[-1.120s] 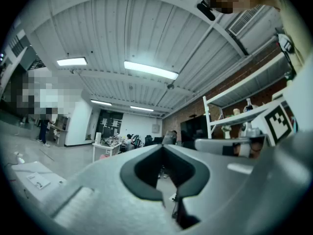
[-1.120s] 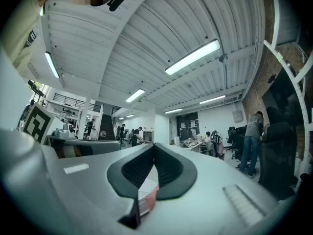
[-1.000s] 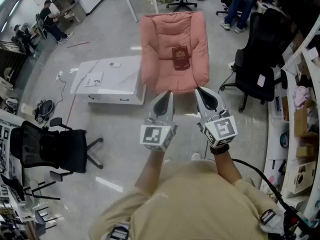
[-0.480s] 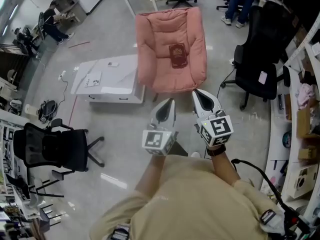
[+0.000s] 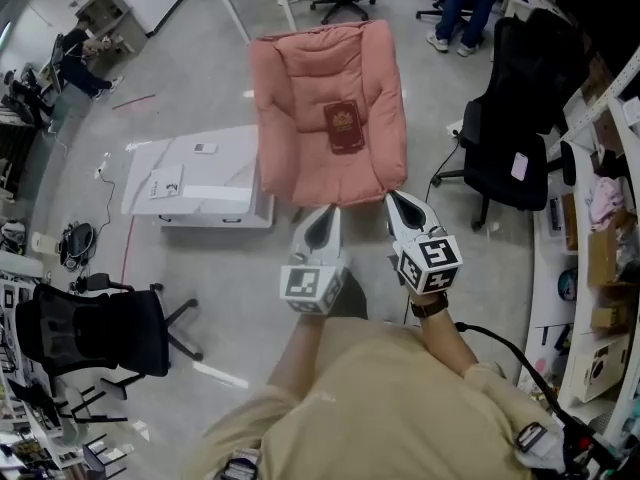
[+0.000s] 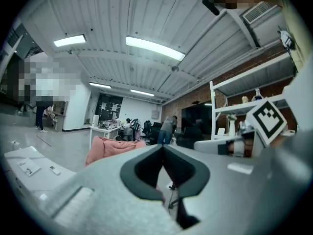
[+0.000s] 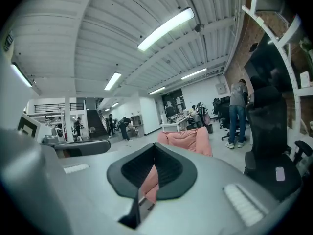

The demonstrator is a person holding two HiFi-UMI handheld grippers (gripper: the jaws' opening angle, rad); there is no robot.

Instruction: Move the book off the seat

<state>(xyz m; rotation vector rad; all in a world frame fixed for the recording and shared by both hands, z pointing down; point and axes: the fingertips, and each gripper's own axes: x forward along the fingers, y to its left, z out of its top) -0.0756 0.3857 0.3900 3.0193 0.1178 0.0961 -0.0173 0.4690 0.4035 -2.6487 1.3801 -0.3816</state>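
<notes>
The pink seat [image 5: 325, 118] stood on the grey floor [image 5: 230, 268] ahead of me, on the far side of my hands, with its cushion open toward me. A low white table [image 5: 200, 173] sat just beside it on the left, and a black office chair [image 5: 520, 118] stood near it on the right. My grippers hung side by side on the near side of the seat, close to its front edge but short of the cushion. The left gripper [image 5: 322, 218] and the right gripper [image 5: 397, 203] each had their jaws pressed together with nothing between them. In each gripper's own view the pads met in a line, with only the pink of the seat beyond. The dark red book [image 5: 344, 128] lay about the middle of the seat, toward the backrest and well apart from both grippers. From overhead I could not be sure whether it lay flat or leaned a little on the back cushion. I judged the task barely begun, since the book was on the seat and untouched. All the real work was left: reaching in over the cushion, opening a pair of jaws, taking the book by an edge, lifting it clear and setting it down somewhere off the seat. The white table looked the handiest spot, though the task names none.
</notes>
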